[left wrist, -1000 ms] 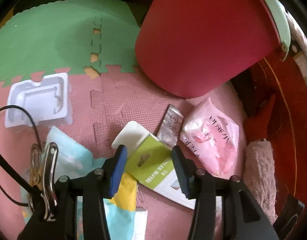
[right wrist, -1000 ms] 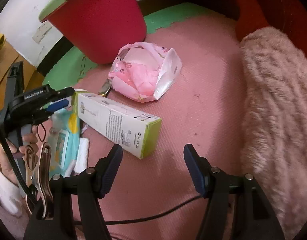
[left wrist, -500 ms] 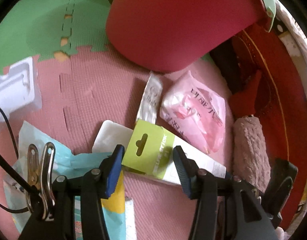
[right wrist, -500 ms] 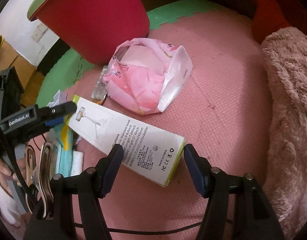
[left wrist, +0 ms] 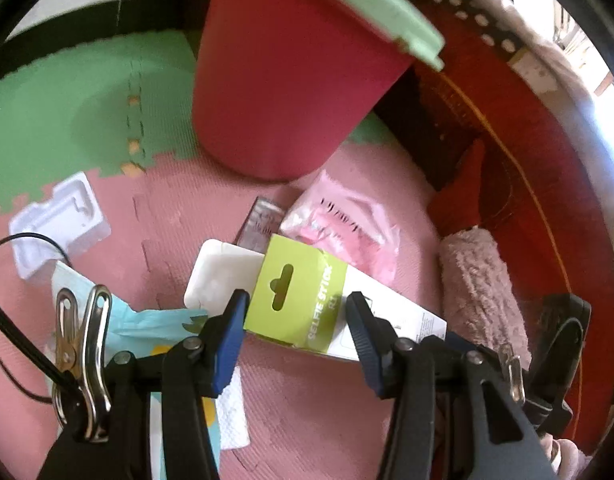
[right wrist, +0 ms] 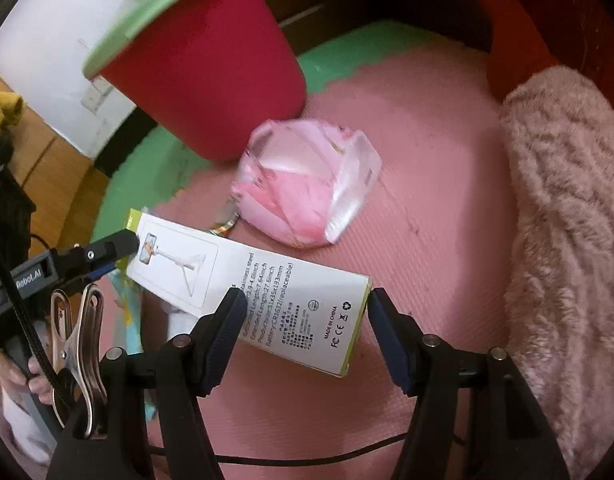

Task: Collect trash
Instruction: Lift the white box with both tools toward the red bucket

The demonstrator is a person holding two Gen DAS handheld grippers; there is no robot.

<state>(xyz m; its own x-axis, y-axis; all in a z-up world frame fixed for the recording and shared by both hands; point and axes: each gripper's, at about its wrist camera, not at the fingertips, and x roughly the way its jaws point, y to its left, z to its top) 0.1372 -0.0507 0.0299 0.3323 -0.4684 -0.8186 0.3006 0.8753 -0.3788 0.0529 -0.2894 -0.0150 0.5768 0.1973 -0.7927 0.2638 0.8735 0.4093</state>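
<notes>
A long white and lime-green selfie-stick box [left wrist: 299, 300] is held off the pink foam mat by my left gripper [left wrist: 297, 308], shut on its hang-tab end. In the right wrist view the left gripper [right wrist: 119, 256] pinches that end, and the box [right wrist: 267, 280] slants across to my right gripper [right wrist: 307, 300]. The right gripper is open, with the box's far end between its fingers. A red bin with a green rim [left wrist: 287, 92] [right wrist: 211, 80] stands just behind. A crumpled pink plastic bag [left wrist: 347, 232] [right wrist: 303, 196] lies in front of the bin.
A clear plastic tray [left wrist: 59, 220], a light-blue wipes pack [left wrist: 155, 320], a white lid [left wrist: 219, 276], a foil wrapper [left wrist: 259, 224] and a paper tissue [left wrist: 233, 412] lie on the mat. A fluffy pink blanket [right wrist: 567, 240] and dark red furniture [left wrist: 527, 160] border the right side.
My left gripper has risen with the box in it, so the bin's green rim now shows. The box's far end has come between my right gripper's fingers.
</notes>
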